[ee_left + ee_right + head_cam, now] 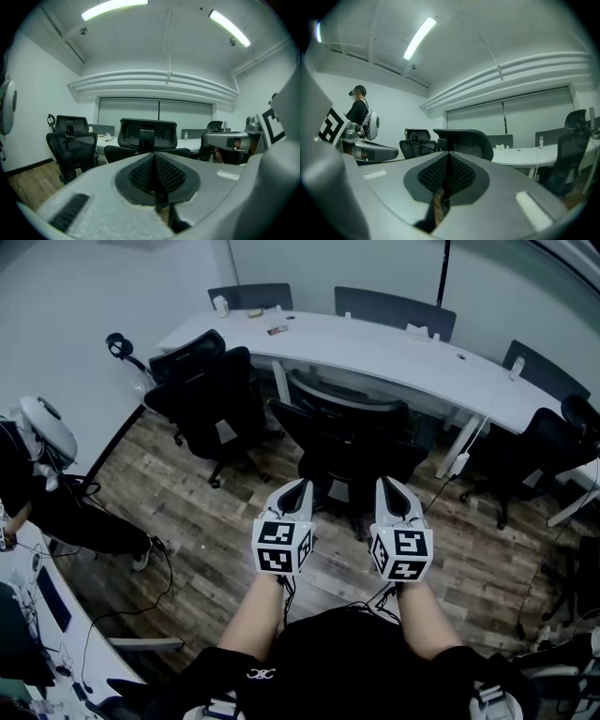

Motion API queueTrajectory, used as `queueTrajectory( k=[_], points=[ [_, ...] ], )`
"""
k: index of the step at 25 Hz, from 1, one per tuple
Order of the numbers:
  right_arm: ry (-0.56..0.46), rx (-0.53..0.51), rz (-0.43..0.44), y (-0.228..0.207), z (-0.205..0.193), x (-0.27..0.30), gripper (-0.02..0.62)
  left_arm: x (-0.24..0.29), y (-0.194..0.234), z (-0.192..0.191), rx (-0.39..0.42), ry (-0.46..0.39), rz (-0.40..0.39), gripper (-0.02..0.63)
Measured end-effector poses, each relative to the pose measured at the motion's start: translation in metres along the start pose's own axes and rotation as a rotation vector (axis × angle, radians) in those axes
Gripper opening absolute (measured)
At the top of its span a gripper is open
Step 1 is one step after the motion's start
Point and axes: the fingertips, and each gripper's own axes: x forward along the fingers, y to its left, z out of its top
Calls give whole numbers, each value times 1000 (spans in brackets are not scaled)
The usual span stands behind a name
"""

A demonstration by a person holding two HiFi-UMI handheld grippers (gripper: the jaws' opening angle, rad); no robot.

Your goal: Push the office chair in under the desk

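With jaws shut and empty, the left gripper (298,488) and right gripper (387,486) hang level, equally near the chair (349,442), which stands between them and the desk (375,351), not yet tucked under.

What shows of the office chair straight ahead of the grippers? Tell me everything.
The office chair is black, with a mesh back and a separate headrest. It stands upright on the wood-look floor, back toward the person, seat facing the curved white desk, not yet pushed fully under. The left gripper and right gripper, both shut and empty, point at its back without touching it.
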Motion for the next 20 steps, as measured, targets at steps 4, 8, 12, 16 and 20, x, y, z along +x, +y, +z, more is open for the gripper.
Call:
queueTrajectory(
  k=[4, 8, 12, 16, 20],
  points=[
    [-9, -1, -30, 25, -1, 4, 11, -10, 24, -6, -2, 6, -34, 11],
    [1, -10, -62, 44, -8, 5, 11, -16, 42, -12, 32, 17, -70, 10],
    [40, -27, -68, 41, -16, 9, 24, -10, 53, -21, 93, 56, -86, 9],
    [74, -54, -57, 18, -22, 14, 56, 5, 65, -18, 188, 40, -80, 9],
    [135, -139, -10, -5, -31, 34, 96, 33, 87, -15, 306, 49, -104, 51]
  ],
)
